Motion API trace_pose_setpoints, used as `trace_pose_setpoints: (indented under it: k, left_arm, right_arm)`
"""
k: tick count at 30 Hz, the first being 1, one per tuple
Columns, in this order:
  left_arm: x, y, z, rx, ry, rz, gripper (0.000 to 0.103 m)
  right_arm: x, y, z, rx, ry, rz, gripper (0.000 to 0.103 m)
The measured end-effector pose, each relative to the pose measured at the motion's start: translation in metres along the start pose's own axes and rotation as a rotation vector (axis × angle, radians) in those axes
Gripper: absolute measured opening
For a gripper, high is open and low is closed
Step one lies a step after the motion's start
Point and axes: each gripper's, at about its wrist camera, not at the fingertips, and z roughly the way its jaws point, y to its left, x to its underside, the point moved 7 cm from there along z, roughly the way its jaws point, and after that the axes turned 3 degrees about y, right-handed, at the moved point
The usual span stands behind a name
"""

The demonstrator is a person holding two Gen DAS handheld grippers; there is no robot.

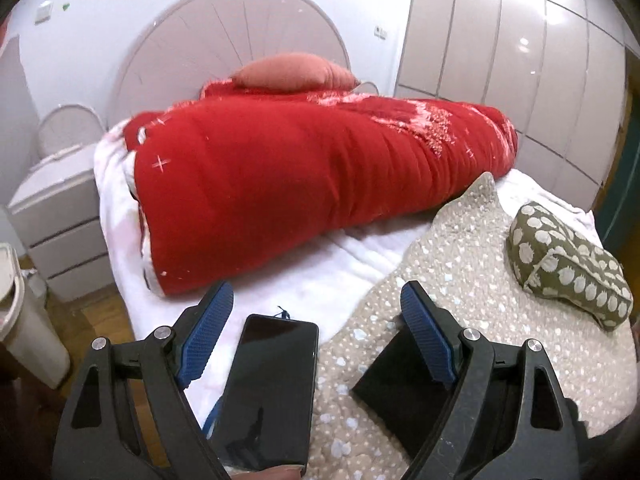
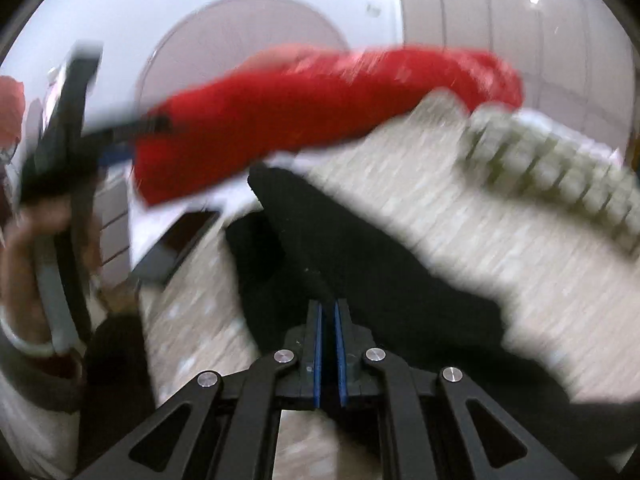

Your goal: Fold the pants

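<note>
The black pants lie spread on a beige dotted blanket on the bed, blurred by motion. My right gripper is shut on a raised ridge of the pants fabric at its fingertips. In the left wrist view only a black corner of the pants shows, beside the right-hand finger. My left gripper is open above the bed and holds nothing. From the right wrist view the left gripper appears blurred at the left, held in a person's hand.
A dark phone lies on the white sheet below the left gripper's fingers. A rolled red quilt fills the back of the bed. An olive patterned pillow sits at the right. A white nightstand stands left of the bed.
</note>
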Motion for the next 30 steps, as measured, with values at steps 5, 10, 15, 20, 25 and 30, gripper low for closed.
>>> trace_pose_setpoints:
  k: [5, 10, 15, 20, 25, 30]
  left_arm:
    - [0.029, -0.033, 0.021, 0.077, 0.104, 0.068, 0.086]
    - [0.064, -0.069, 0.043, 0.112, 0.196, 0.145, 0.086]
    - [0.086, -0.087, 0.051, 0.118, 0.240, 0.210, 0.086]
    - [0.093, -0.083, 0.059, 0.111, 0.274, 0.209, 0.086]
    - [0.097, -0.077, 0.064, 0.122, 0.285, 0.201, 0.086]
    - [0.101, -0.076, 0.068, 0.134, 0.308, 0.186, 0.086]
  right_arm:
    - [0.033, 0.003, 0.009, -0.039, 0.028, 0.068, 0.018]
    - [0.027, -0.068, -0.059, 0.042, -0.089, 0.255, 0.040]
    - [-0.004, -0.133, -0.056, 0.100, -0.091, 0.386, 0.047]
    - [-0.024, -0.146, 0.025, -0.090, 0.056, 0.479, 0.023]
    - [-0.032, -0.129, 0.013, 0.041, -0.022, 0.306, 0.006]
    - [-0.012, -0.154, 0.044, 0.197, 0.034, 0.316, 0.006]
